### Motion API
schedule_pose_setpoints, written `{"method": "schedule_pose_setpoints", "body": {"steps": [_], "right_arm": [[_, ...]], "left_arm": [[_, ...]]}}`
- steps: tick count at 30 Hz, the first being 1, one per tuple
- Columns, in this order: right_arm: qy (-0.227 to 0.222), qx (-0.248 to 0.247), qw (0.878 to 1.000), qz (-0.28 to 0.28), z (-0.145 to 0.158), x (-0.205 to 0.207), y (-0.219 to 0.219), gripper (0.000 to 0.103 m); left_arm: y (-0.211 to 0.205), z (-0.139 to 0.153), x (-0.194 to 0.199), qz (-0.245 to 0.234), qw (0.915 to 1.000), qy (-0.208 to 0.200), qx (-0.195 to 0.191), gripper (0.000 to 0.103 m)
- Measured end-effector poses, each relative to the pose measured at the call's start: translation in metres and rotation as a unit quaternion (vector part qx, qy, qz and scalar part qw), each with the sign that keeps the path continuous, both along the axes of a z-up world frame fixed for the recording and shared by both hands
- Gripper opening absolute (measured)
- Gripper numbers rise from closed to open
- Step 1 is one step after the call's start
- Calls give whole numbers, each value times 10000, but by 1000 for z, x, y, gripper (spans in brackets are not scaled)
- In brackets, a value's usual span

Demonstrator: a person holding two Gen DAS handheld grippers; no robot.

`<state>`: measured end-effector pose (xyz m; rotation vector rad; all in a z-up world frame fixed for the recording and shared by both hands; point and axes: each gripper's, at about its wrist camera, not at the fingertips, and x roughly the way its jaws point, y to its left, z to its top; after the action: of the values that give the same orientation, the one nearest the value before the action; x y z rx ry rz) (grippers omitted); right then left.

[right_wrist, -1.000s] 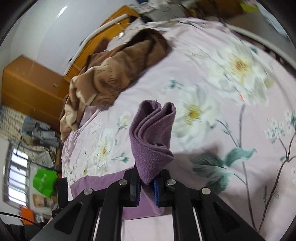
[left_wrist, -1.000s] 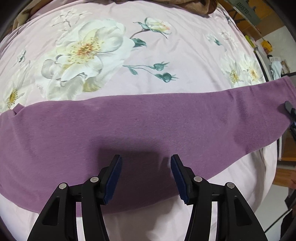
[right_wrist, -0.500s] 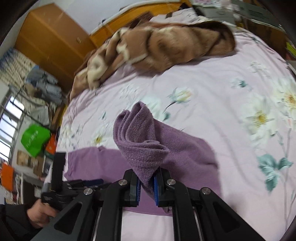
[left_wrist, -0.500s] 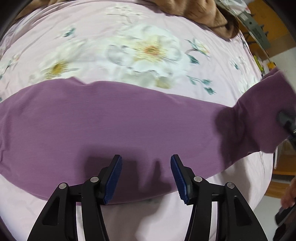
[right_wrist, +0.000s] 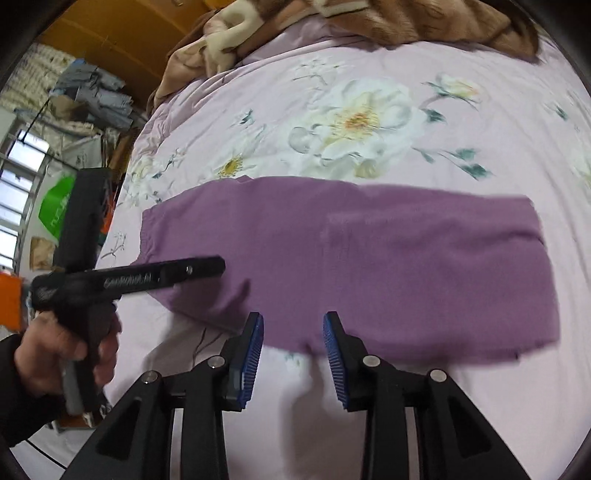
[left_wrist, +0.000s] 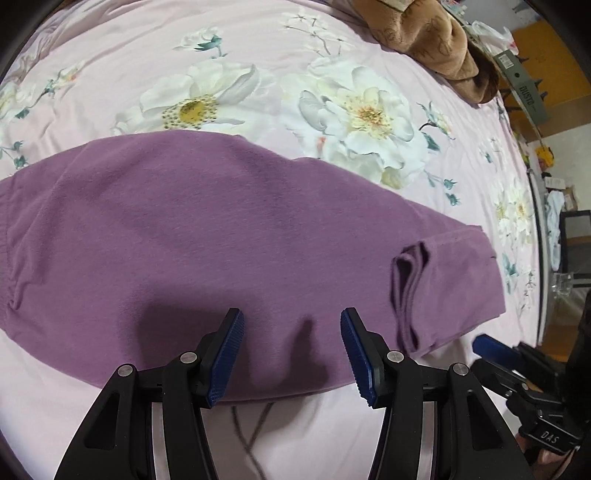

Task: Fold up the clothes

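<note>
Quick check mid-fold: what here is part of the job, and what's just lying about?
Job: purple garment, folded over on the floral bedsheet; left gripper and right gripper, both open.

Lying about: brown blanket; green bag; cardboard box.

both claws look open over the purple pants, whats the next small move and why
Probably lower the left claw and close it on the near edge of the purple knit garment. Both it and the right claw are open and hold nothing, and the garment lies flat on the pink floral bedsheet with one end already folded over, so another fold likely needs a fresh grip.
</note>
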<state>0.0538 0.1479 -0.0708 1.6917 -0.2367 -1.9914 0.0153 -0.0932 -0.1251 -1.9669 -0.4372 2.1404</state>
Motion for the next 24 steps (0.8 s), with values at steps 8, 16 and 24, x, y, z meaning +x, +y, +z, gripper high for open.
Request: {"method": "schedule_pose_setpoints", "body": {"steps": [8,16,24], "right_arm": [[-7,374,9942,-1010,4,-12,82,35],[-185,481,9886,-1413,-14,-7,134,35],[146,1423,9824,-1205,-36,-1,129,35]], "left_arm": [[42,-12,-13,-5,9951,-346,929,63],[91,-43,-21,-99,9904,-692,1195,48],[96,6,-46,-5,9893,-167,1449,13]]}}
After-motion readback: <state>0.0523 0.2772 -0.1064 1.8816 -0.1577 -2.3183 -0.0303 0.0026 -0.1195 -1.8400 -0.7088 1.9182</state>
